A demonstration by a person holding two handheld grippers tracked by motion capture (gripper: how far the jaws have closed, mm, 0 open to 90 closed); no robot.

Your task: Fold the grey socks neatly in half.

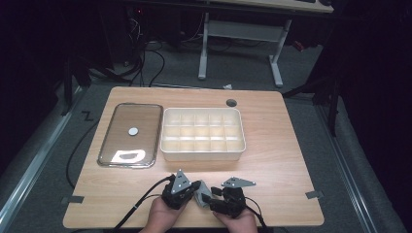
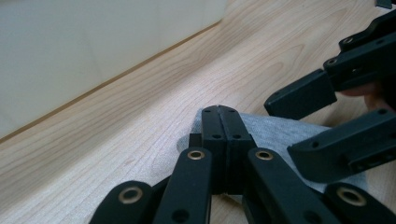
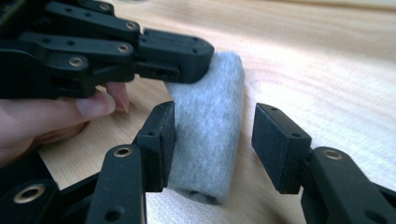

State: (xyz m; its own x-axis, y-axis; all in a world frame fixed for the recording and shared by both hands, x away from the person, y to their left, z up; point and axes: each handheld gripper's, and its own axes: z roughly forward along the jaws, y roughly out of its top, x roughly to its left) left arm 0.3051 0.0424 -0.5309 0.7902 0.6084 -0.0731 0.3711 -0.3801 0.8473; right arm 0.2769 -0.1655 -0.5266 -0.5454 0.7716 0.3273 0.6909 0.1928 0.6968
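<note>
Now a soft grey cloth roll point(image 3: 208, 126) is clamped by the left gripper point(image 3: 187, 58); right gripper point(image 3: 215, 140) jaws are held apart around it, near the counter point(image 1: 272, 160) edge.

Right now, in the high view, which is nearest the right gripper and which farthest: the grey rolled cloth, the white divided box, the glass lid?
1. Grey rolled cloth, just left of the right gripper.
2. White divided box, beyond it.
3. Glass lid, far left.

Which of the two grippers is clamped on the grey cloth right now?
The left gripper: its jaws are shut on the rolled grey cloth. The right gripper has its jaws open on either side of the roll.
</note>
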